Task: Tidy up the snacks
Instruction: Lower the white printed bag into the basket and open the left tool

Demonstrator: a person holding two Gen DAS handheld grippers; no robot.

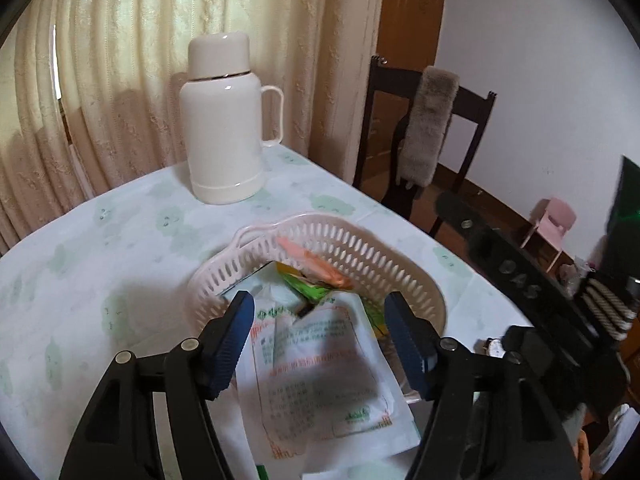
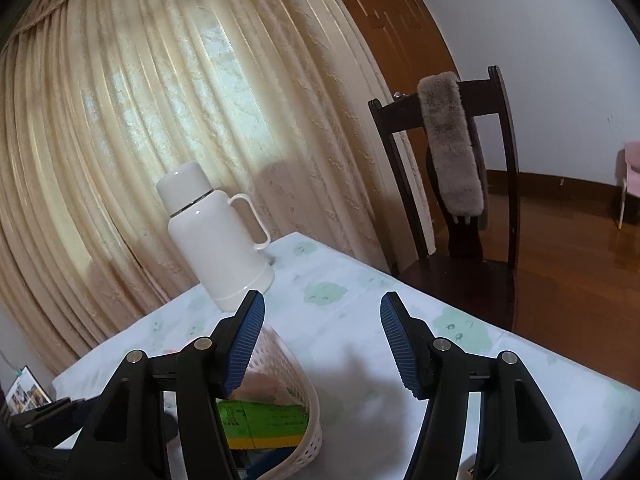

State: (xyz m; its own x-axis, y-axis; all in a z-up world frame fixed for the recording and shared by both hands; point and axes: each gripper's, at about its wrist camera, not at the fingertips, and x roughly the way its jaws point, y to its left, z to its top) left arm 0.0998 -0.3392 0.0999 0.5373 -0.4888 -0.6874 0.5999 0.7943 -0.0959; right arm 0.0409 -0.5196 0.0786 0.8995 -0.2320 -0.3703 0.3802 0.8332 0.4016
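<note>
**Snack packets piled in a pale slotted basket on a printed tablecloth**

The white sachet (image 1: pixel 320 368) lies uppermost in the pale pink slotted basket (image 1: pixel 360 248), its long axis running from the near edge of the left wrist view away toward the flask, printed face up. Beyond it sit a green packet (image 1: pixel 306 286) and an orange-pink one (image 1: pixel 316 262), the latter slanting from upper left to lower right. The left gripper (image 1: pixel 320 324) hangs over the sachet with its blue pads apart on either side of it; they do not appear to press on it. The right gripper (image 2: pixel 322 344) is likewise parted, with only tablecloth between its fingers, the basket just beside its left finger. The basket rests on a table (image 1: pixel 120 240) covered in a white cloth with green blotches. A cream thermos flask (image 1: pixel 226 120) stands upright at the far corner. Behind are beige curtains (image 1: pixel 120 60), a dark wooden chair (image 2: pixel 460 200) draped with grey fur, a brown door and a wooden floor.
</note>
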